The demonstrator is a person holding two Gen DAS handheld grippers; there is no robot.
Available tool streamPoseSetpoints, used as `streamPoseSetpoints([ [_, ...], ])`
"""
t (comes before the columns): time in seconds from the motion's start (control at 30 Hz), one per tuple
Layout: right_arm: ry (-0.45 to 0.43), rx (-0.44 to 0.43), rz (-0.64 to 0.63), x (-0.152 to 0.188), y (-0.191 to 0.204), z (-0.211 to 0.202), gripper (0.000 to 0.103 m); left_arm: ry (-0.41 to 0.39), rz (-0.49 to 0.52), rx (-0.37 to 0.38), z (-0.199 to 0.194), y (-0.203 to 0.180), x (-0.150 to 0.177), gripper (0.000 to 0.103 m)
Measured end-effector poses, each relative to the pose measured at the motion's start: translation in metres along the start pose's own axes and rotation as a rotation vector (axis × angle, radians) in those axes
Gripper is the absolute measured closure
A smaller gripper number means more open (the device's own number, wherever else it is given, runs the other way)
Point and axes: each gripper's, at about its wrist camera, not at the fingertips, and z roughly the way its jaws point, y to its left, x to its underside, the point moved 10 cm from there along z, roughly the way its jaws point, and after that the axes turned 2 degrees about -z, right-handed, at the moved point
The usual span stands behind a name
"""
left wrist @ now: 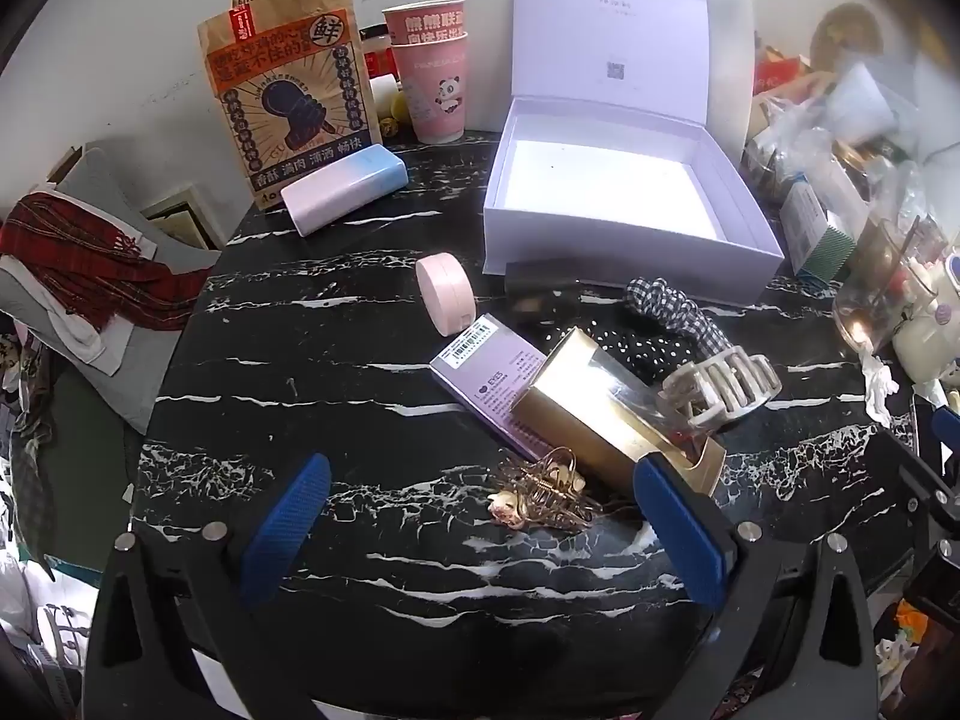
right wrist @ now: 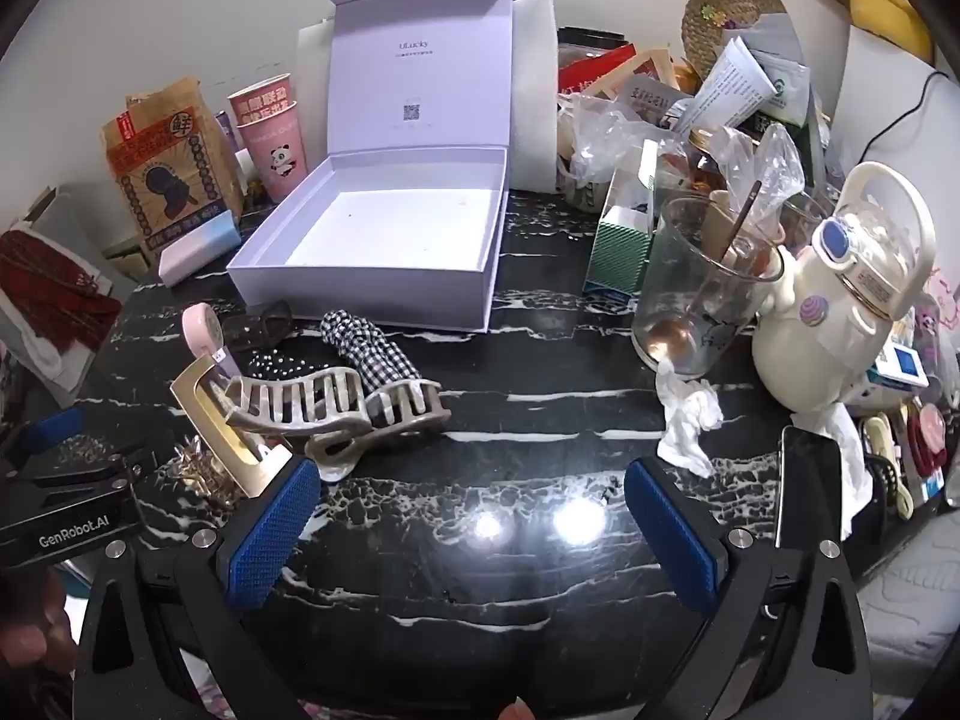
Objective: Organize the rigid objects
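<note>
Small items heaped near both open grippers, box still empty

A snag is likely: the gold wire clip (left wrist: 543, 489) lies tangled against the gold carton (left wrist: 606, 414), which leans on the purple carton (left wrist: 489, 369), so one could be dragged with another. The left gripper (left wrist: 480, 531) is spread wide, its right finger (left wrist: 678, 531) apparently touching the gold carton; nothing is held. The right gripper (right wrist: 471, 531) is spread wide over bare surface (right wrist: 540, 420). The white box (right wrist: 384, 294) is seen open behind.

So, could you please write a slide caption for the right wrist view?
Open right gripper hovers over black marble table, facing empty white lidded box and beige claw hair clip.
</note>
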Motion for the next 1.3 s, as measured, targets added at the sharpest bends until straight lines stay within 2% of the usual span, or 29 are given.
streamPoseSetpoints([
  [0.4,-0.004,0.003,-0.003,0.000,0.000,0.001,0.000,-0.018,0.008,0.004,-0.004,-0.010,-0.005,0.000],
  [1.3,-0.002,0.001,-0.001,-0.001,0.000,0.001,0.000,-0.023,0.030,0.016,-0.005,-0.006,-0.002,0.000],
])
